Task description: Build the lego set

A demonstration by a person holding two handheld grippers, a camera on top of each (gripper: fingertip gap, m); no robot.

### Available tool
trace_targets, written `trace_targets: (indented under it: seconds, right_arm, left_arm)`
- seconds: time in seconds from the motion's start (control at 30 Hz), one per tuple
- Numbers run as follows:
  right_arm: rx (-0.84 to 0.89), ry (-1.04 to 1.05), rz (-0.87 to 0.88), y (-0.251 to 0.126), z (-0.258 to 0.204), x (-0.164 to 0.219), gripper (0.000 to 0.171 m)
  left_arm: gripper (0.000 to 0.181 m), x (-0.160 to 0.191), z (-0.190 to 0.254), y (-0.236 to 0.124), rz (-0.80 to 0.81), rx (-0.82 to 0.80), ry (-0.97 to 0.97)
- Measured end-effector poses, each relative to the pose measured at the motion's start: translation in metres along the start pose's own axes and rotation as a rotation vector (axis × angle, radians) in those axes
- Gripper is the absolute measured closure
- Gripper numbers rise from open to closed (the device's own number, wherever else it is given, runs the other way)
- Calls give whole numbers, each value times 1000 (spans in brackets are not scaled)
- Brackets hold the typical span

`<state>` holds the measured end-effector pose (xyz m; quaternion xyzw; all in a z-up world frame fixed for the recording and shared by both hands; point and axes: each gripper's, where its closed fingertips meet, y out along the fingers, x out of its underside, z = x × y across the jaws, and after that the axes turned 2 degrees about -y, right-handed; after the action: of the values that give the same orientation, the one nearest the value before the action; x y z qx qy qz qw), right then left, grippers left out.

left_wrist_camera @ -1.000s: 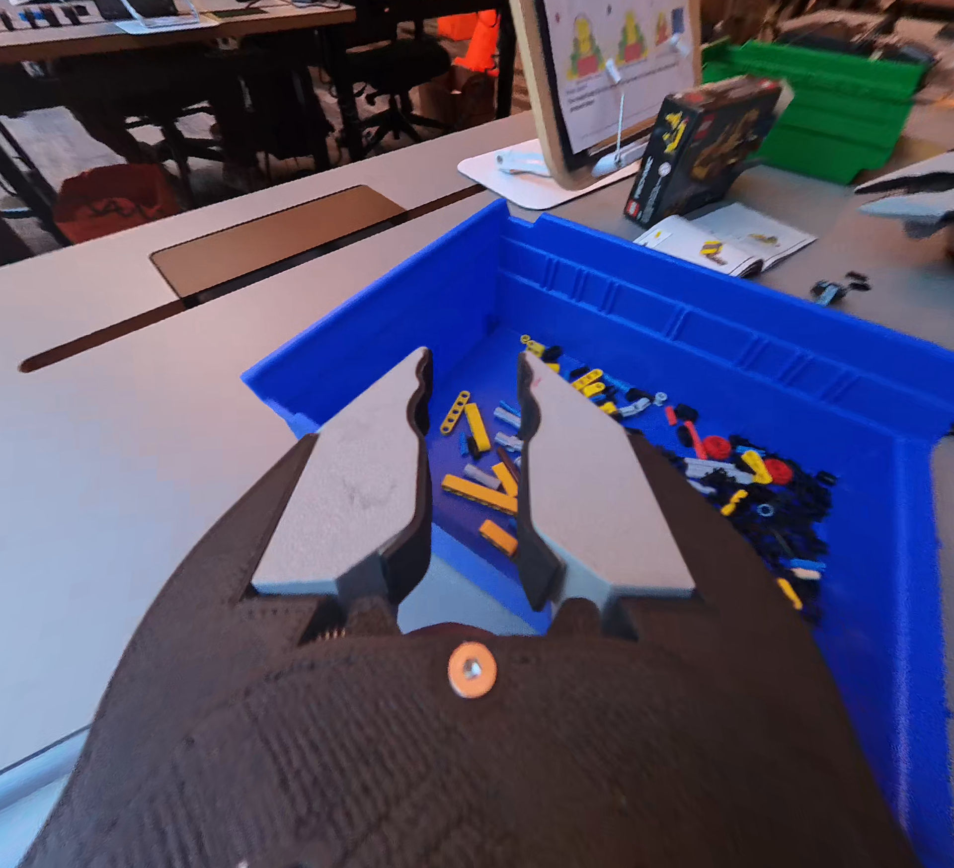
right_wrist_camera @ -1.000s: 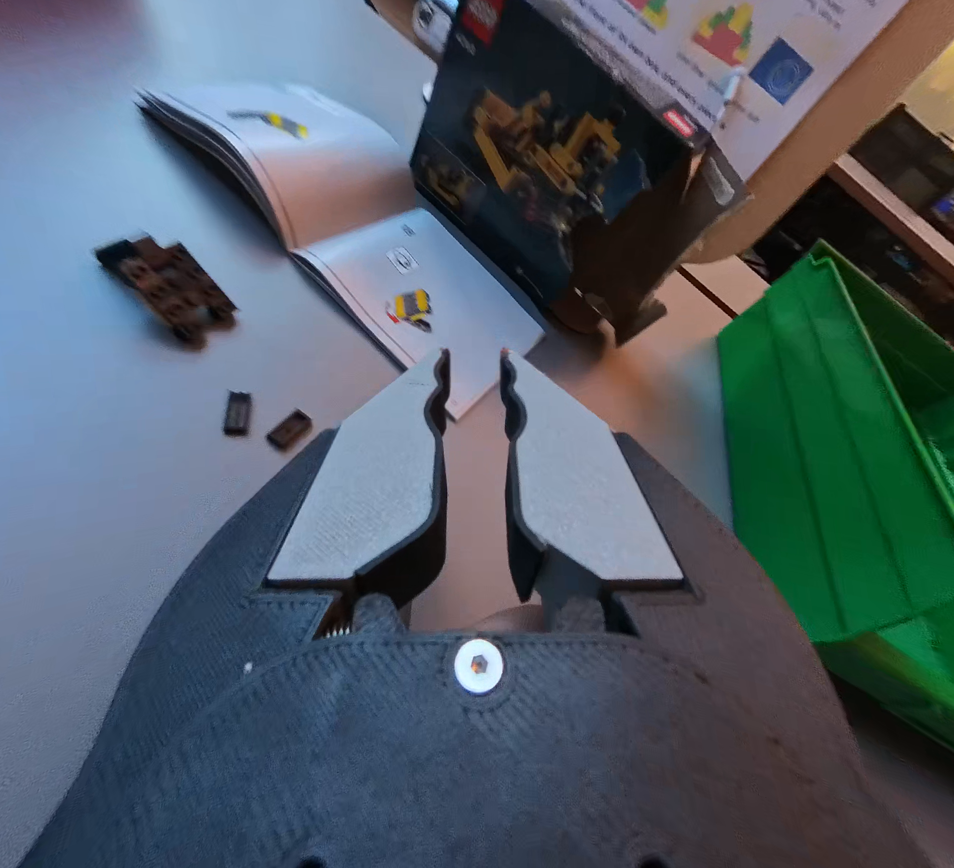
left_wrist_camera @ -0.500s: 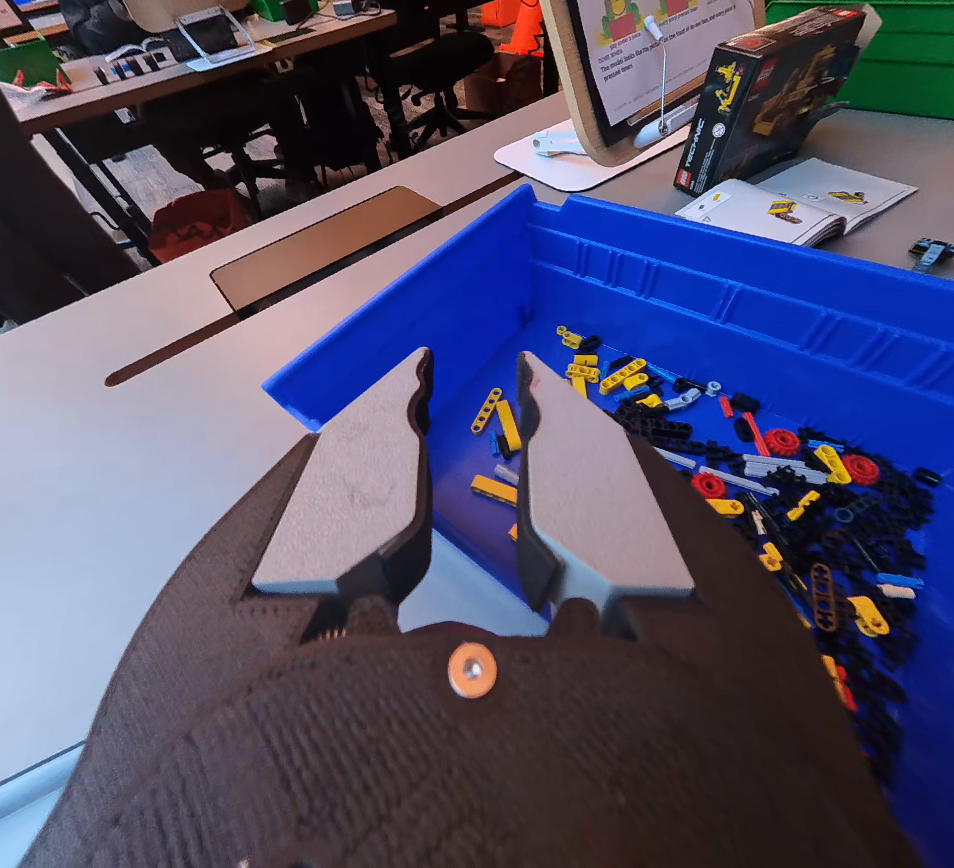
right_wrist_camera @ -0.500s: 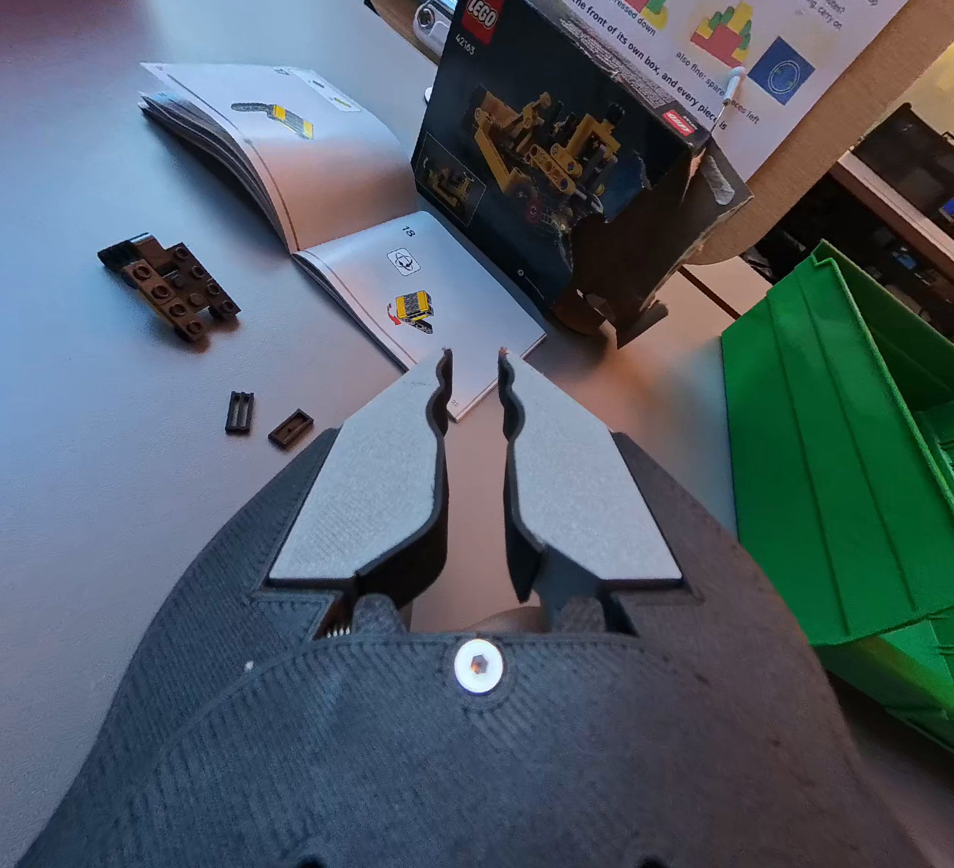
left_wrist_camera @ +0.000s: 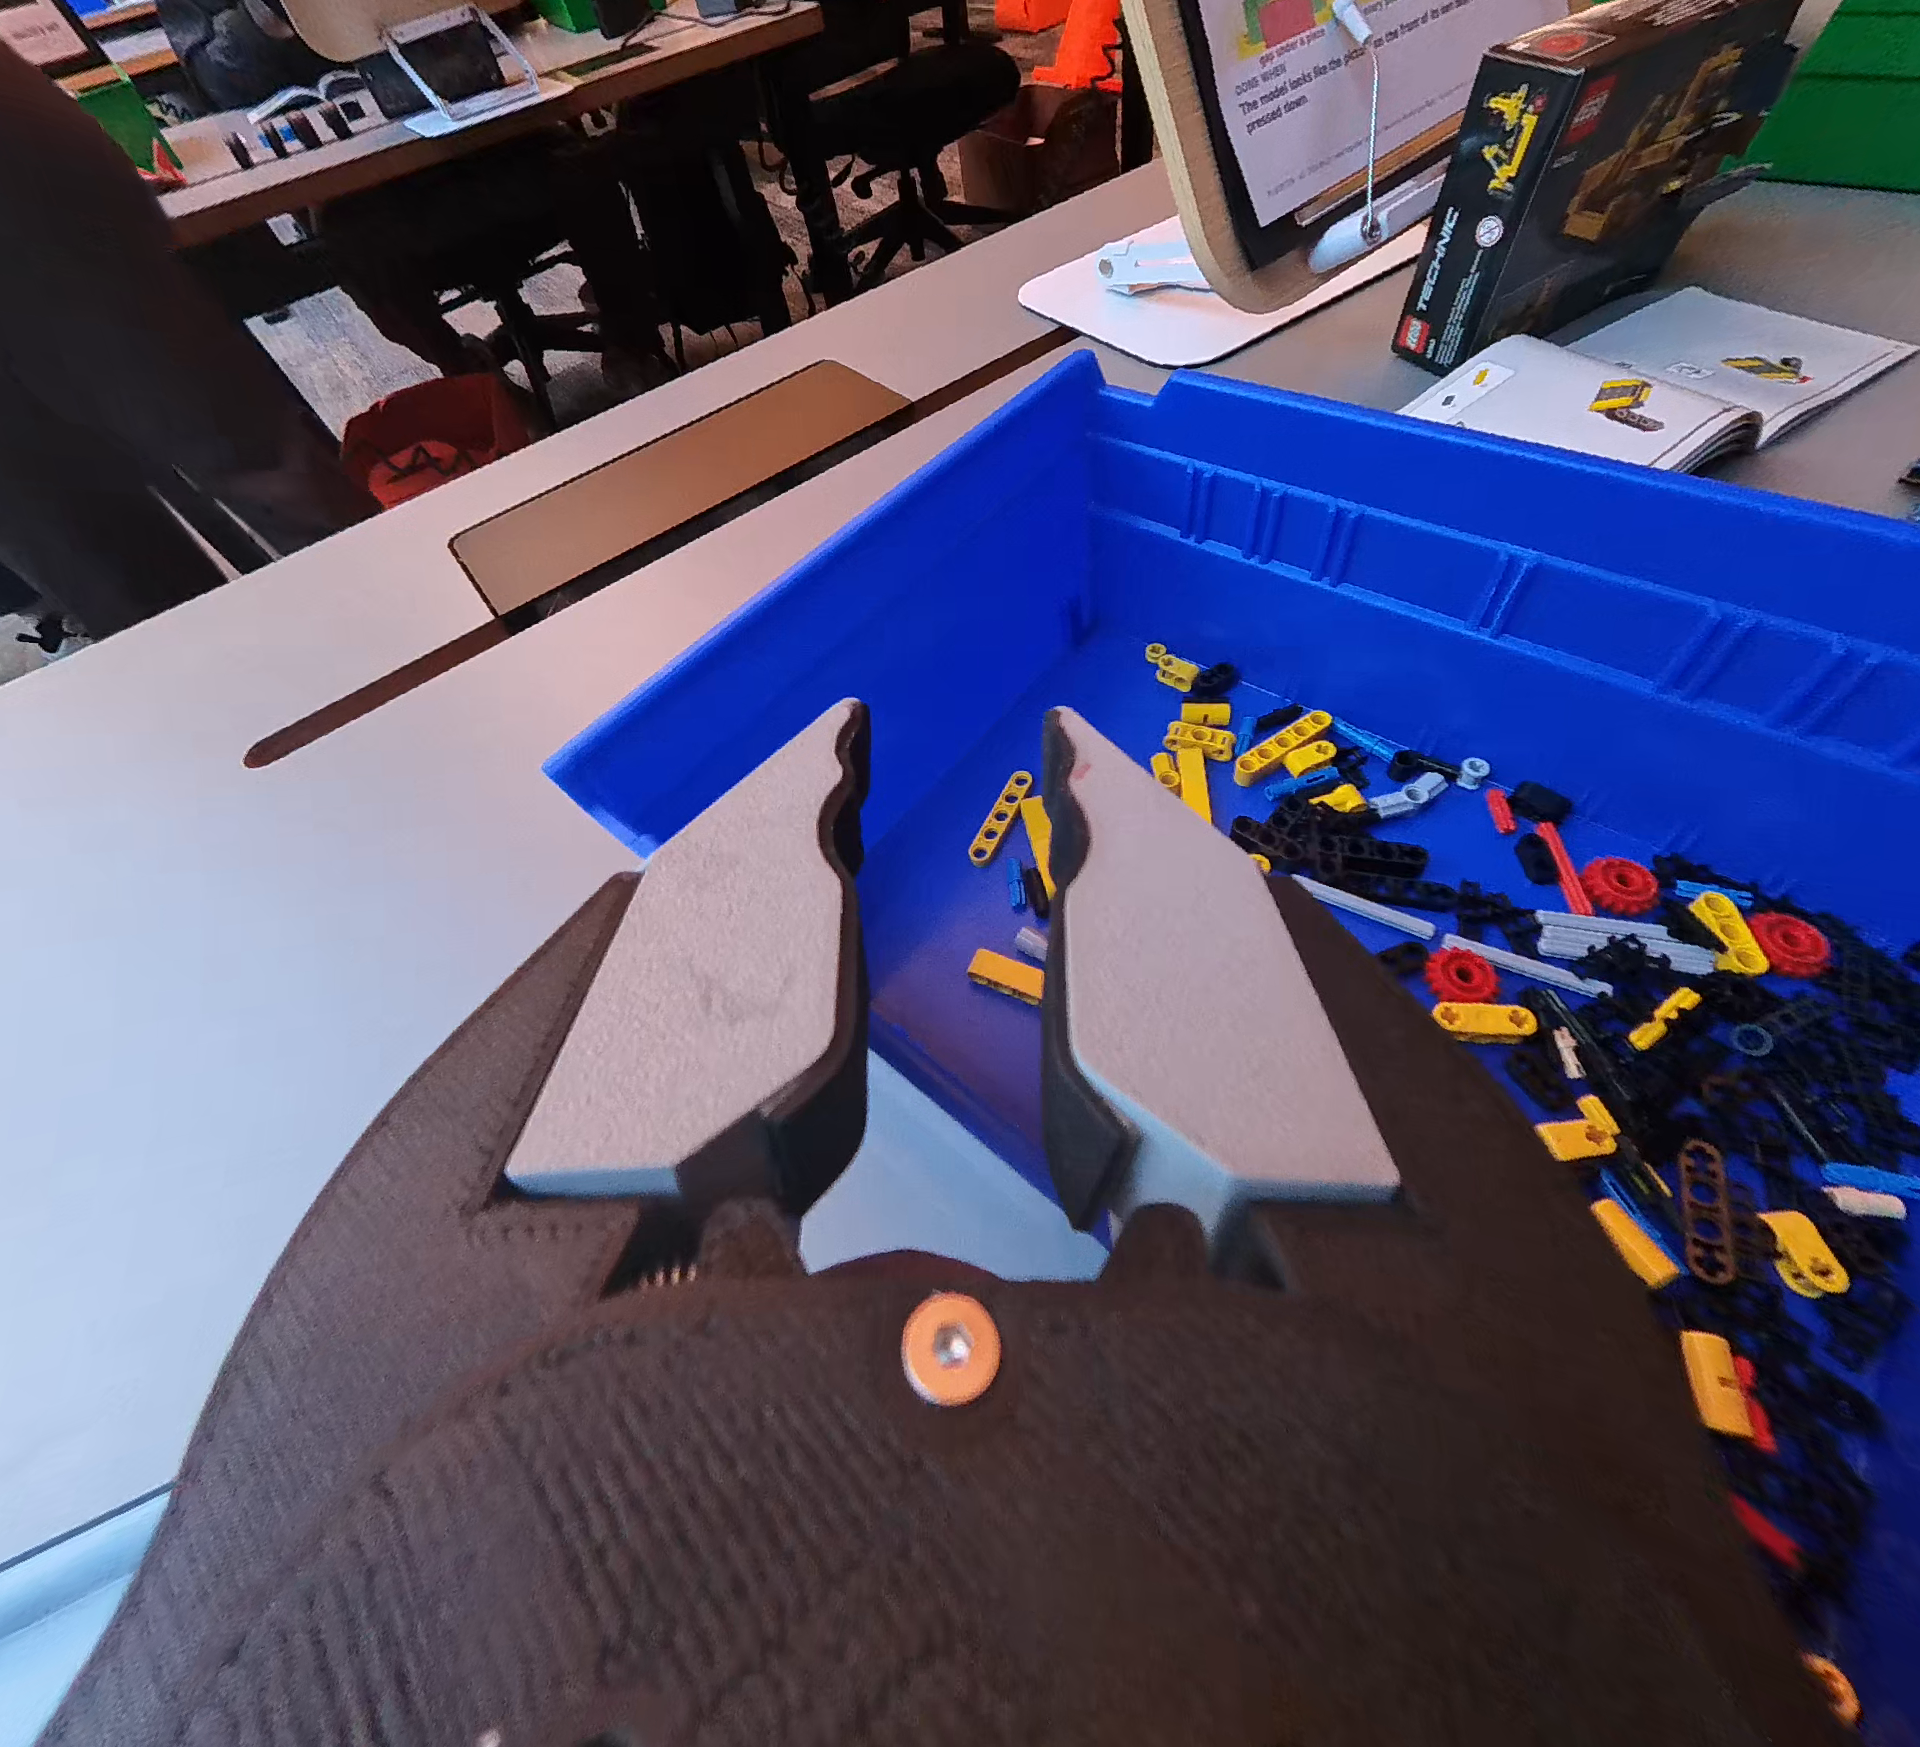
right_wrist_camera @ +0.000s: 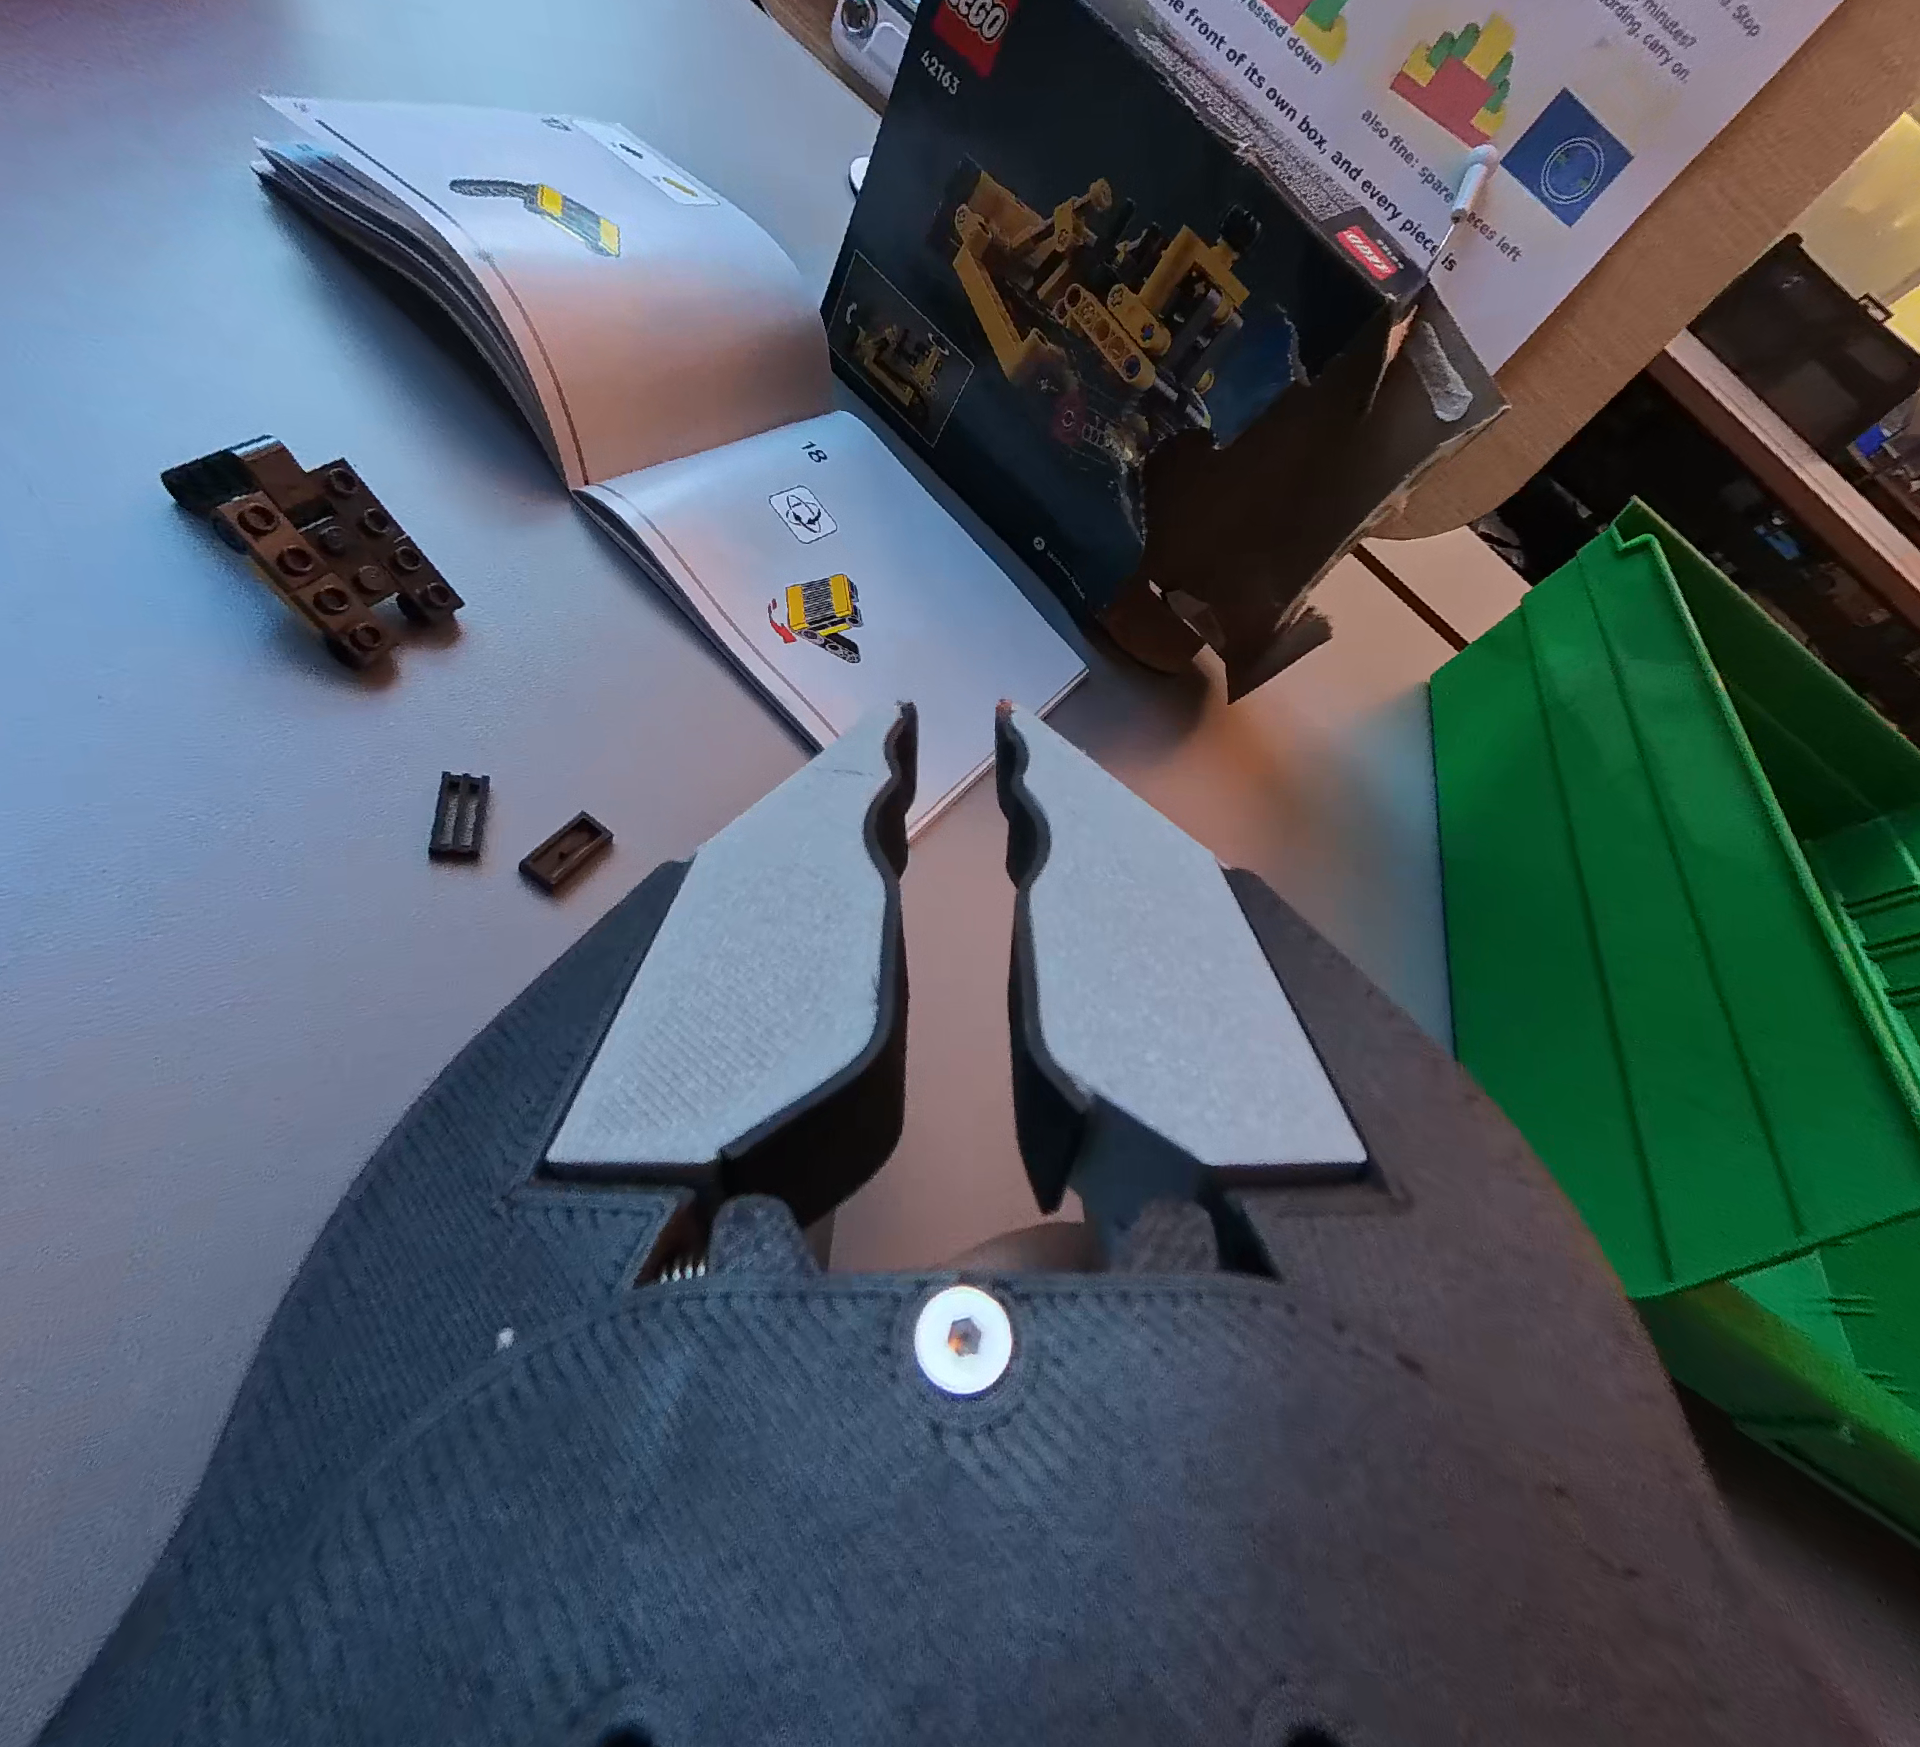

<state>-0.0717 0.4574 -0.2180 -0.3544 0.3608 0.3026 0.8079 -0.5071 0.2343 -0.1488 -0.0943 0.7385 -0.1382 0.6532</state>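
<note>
My left gripper point(left_wrist_camera: 951, 731) is open and empty above the near left corner of a blue bin point(left_wrist_camera: 1403, 513). The bin holds several loose yellow, black, red and grey lego parts point(left_wrist_camera: 1475, 908). My right gripper point(right_wrist_camera: 951, 710) is open and empty above the table, over the near corner of the open instruction booklet point(right_wrist_camera: 727, 450). A small black partial lego assembly point(right_wrist_camera: 317, 549) lies on the table to its left. Two small black pieces point(right_wrist_camera: 514, 830) lie nearer, left of the fingers. The black lego box point(right_wrist_camera: 1132, 347) stands behind the booklet; it also shows in the left wrist view point(left_wrist_camera: 1600, 170).
A green bin point(right_wrist_camera: 1683, 918) stands close on the right of my right gripper. A board with an illustrated sheet point(left_wrist_camera: 1340, 14) stands behind the box. The grey table point(left_wrist_camera: 260, 918) stretches left of the blue bin. Other desks and chairs point(left_wrist_camera: 623, 118) stand beyond. The grippers' ends are close to 50 cm from one another.
My left gripper has drawn back and turned a little left, so more of the bin's parts show on the right. My right gripper has barely moved; its view is steadier.
</note>
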Motion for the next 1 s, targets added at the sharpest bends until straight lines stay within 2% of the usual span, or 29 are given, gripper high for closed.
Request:
trace_targets:
  seconds: [0.53,0.73,0.83,0.9,1.0]
  right_arm:
    - [45,42,6,-5,15,5,162]
    - [63,13,9,-5,15,4,164]
    - [75,10,8,-6,16,4,164]
    - [79,9,11,-7,16,3,164]
    - [82,-11,9,-6,13,2,164]
  left_arm:
    - [142,-1,1,2,19,-17,-6]
    - [151,1,-3,1,10,-31,7]
    - [147,1,-2,0,18,19,-73]
    - [137,2,-5,-2,16,48,-168]
    - [134,-8,-9,-10,83,94,-266]
